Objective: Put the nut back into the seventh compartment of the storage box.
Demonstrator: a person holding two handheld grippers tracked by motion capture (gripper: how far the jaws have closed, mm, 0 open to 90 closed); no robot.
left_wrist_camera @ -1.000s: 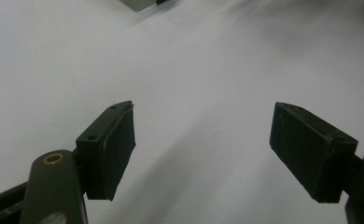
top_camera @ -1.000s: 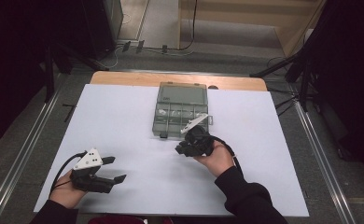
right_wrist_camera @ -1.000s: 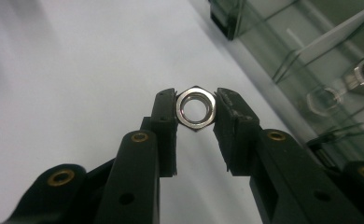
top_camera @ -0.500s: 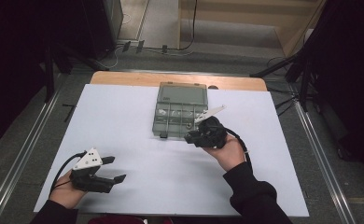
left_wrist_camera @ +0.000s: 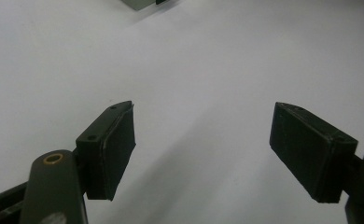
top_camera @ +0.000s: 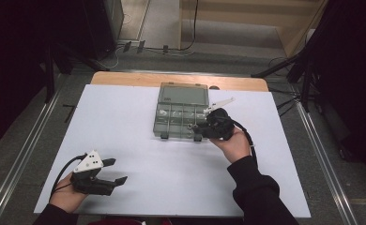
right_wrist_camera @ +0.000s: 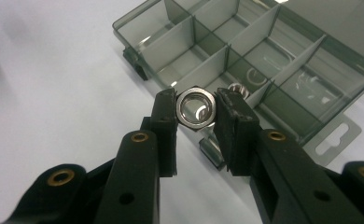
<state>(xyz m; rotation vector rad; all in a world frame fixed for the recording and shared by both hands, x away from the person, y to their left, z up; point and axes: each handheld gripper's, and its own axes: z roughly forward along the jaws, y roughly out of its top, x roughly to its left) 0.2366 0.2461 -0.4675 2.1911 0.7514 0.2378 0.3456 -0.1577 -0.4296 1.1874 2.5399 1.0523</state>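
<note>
The right gripper (right_wrist_camera: 196, 112) pinches a steel nut (right_wrist_camera: 196, 108) between its pads, holding it over the near edge of the open box (right_wrist_camera: 269, 51), above the dividers. This looks like the sorting step: nut in hand, compartment to be chosen. Another nut (right_wrist_camera: 238, 88) already sits in a box compartment just beyond. Next move calls for lining up over one cell, then releasing. The left gripper (top_camera: 108, 173) rests well apart from the box, jaws wide, holding nothing.
</note>
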